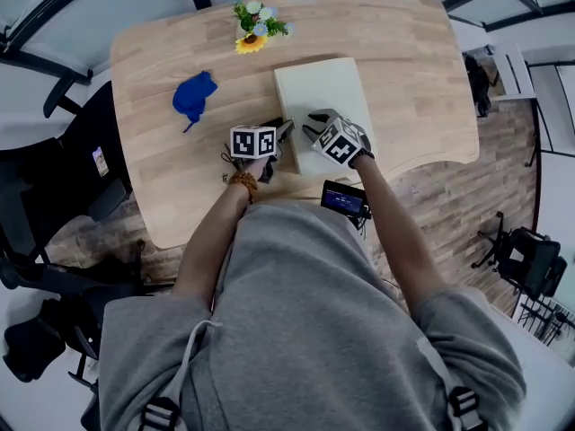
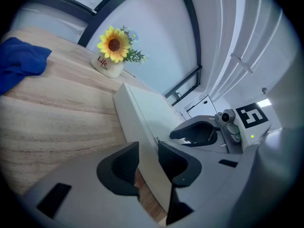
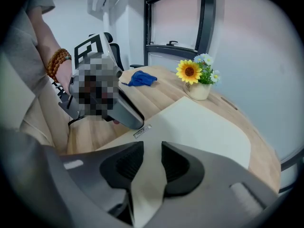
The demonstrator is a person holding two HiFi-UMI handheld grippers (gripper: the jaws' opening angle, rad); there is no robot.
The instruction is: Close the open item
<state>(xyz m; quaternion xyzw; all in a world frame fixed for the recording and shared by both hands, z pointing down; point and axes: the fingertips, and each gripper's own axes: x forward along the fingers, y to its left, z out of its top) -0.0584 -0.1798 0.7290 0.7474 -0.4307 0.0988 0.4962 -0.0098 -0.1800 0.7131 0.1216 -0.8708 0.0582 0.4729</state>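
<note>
— So, which step?
— Closing, near the end I'd say. Cream item lies mid-surface and looks flat from above. L tool is clamped on its near-left edge, R tool pinches the near edge too.
— Next?
— Prob. ease that edge down flush, then let go w/o dragging it. Wood shows under the L corner, so maybe not seated yet.
— Orientation?
— Long axis runs away from the person, far end twd the flower pot.

Office: wood desk, swivel chairs, glass partition walls w/ black frames, plank floor.
</note>
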